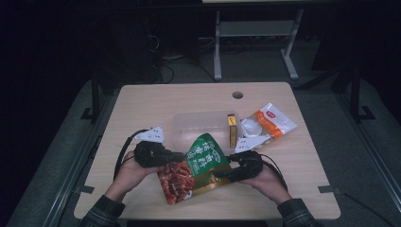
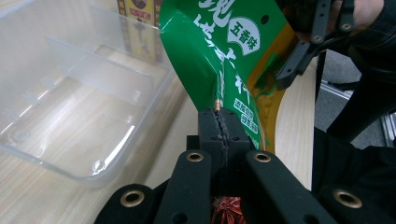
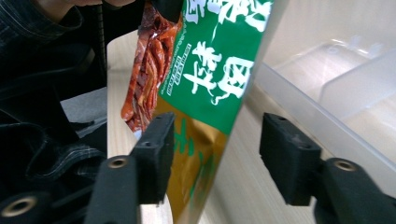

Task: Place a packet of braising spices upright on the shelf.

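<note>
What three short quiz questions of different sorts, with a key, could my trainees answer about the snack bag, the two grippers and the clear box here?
1. True or false: the left gripper is shut on the green snack bag.
2. The right gripper is: A) clamped on the bag, B) open with the bag's edge between its jaws, C) far from the bag.
3. What stands in the clear plastic box?

Key
1. True.
2. B.
3. A yellow packet, upright at its right end.
</note>
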The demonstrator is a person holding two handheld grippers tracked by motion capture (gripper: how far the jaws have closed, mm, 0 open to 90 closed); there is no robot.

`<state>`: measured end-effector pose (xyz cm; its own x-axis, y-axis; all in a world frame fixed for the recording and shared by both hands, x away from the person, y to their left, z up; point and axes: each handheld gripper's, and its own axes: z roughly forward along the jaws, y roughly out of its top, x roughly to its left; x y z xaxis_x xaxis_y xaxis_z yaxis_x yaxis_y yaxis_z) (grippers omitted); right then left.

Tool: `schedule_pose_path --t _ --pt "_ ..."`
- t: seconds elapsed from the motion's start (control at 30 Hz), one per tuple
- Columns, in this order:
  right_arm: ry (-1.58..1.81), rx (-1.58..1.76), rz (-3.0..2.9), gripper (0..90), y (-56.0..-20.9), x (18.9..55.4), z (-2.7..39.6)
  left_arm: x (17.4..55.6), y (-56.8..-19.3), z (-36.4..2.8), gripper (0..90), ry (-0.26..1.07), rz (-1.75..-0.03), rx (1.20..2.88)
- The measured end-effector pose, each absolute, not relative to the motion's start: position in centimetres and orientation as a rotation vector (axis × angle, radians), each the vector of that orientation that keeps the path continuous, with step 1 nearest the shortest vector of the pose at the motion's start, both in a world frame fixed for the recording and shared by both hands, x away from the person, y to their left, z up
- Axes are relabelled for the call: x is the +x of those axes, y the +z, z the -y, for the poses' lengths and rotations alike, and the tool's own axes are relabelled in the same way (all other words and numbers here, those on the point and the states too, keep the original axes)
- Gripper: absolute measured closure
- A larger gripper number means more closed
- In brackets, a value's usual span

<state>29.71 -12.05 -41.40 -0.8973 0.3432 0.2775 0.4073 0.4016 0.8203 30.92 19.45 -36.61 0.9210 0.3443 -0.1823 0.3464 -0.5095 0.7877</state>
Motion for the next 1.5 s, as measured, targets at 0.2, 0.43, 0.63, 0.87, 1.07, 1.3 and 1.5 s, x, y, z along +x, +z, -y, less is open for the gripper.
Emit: schedule_pose_path --t 0.2,0.43,0.63,0.87,1.07,1.3,1.5 --pt "-1.494 -0.679 2.565 73.1 -41.8 29.8 11.7 30.9 -36.6 -19.5 90.0 -0.006 -0.496 2.139" --pt "-1.505 -0.651 2.530 90.0 -41.7 30.0 12.2 30.8 -36.8 -19.5 90.0 -0.013 -0.493 2.129" --pt "-1.587 -0.612 2.460 90.0 -40.5 29.8 12.9 30.8 -37.2 -19.8 90.0 -0.028 -0.493 2.116" --pt "-1.635 -0.594 2.455 90.0 -39.6 29.8 13.6 30.8 -38.1 -19.3 89.7 -0.037 -0.486 2.154" --pt "-1.639 -0.585 2.486 90.0 -39.1 29.8 13.9 31.0 -37.9 -19.8 82.4 0.046 -0.514 2.169" --pt "-1.658 -0.526 2.524 90.0 -38.0 29.6 14.3 30.4 -38.0 -21.0 59.3 0.076 -0.513 2.177" --pt "-1.675 -0.475 2.544 90.0 -36.5 29.4 14.2 29.8 -38.8 -22.3 41.6 0.068 -0.545 2.187"
